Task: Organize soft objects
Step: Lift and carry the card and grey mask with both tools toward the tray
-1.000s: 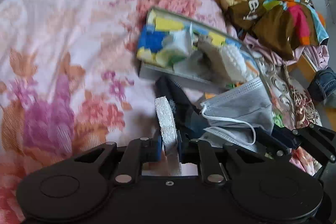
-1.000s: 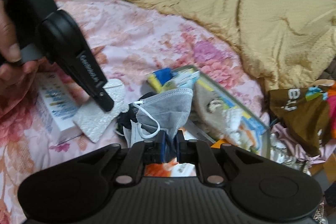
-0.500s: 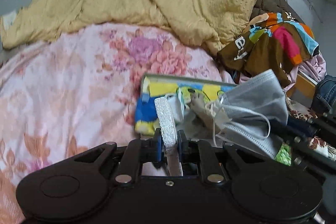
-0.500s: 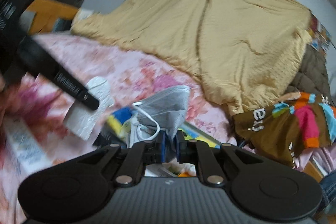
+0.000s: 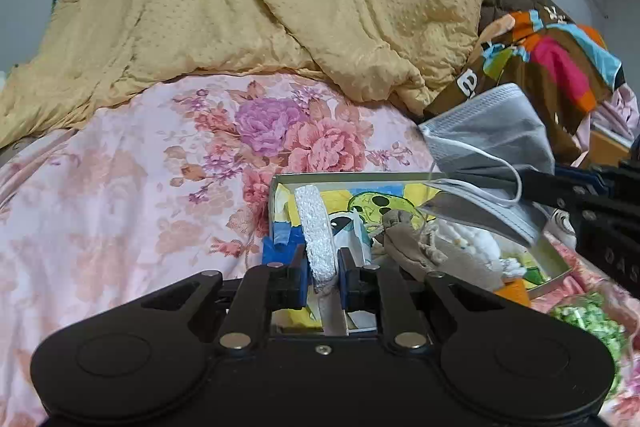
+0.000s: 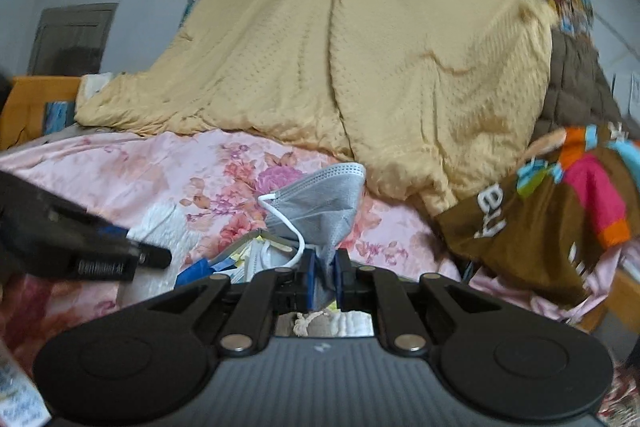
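You are over a bed (image 5: 120, 187) with a pink flower sheet; a yellow blanket (image 5: 280, 7) is piled at the far side. Your left gripper (image 5: 322, 269) has its jaws nearly shut on a white pad (image 5: 316, 227), above the open colourful box (image 5: 400, 195). Your right gripper (image 6: 322, 277) pinches a grey face mask (image 6: 320, 199), held up over the box's right side.

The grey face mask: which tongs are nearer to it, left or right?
Right. The right tongs grip the grey face mask; the left tongs, beside it, grip a white pad.
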The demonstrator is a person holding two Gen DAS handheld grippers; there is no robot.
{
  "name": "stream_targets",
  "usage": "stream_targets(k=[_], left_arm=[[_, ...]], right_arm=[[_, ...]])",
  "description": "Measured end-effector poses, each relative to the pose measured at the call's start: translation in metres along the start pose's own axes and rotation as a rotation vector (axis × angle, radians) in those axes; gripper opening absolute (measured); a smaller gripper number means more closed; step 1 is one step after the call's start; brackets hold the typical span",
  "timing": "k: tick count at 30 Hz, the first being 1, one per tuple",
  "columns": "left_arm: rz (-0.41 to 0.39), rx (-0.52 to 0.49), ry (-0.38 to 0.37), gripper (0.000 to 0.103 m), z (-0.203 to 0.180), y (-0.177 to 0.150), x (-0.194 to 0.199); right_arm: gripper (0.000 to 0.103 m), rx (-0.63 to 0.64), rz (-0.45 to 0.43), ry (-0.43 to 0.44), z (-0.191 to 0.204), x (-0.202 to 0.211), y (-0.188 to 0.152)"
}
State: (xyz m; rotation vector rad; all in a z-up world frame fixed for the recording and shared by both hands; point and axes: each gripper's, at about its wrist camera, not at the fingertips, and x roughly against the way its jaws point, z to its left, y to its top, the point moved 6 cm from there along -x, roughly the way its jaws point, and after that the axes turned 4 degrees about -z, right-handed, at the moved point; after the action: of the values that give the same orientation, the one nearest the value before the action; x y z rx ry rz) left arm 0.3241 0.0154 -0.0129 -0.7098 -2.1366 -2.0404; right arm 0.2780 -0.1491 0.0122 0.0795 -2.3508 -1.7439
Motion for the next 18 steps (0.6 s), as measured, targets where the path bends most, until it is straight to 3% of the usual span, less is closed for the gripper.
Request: stream_targets(k=[7, 18], left_arm=[[-0.024, -0.063, -0.01, 0.015, -0.007, 0.007, -0.034], [0.021, -0.023, -0.006, 0.014, 0.006, -0.006, -0.053]], right_arm=[[0.011, -0.044, 0.086, 0.008, 0.002, -0.035, -0.01], [0.011, -0.083, 0.221, -0.023, 0.007, -0.059, -0.029]])
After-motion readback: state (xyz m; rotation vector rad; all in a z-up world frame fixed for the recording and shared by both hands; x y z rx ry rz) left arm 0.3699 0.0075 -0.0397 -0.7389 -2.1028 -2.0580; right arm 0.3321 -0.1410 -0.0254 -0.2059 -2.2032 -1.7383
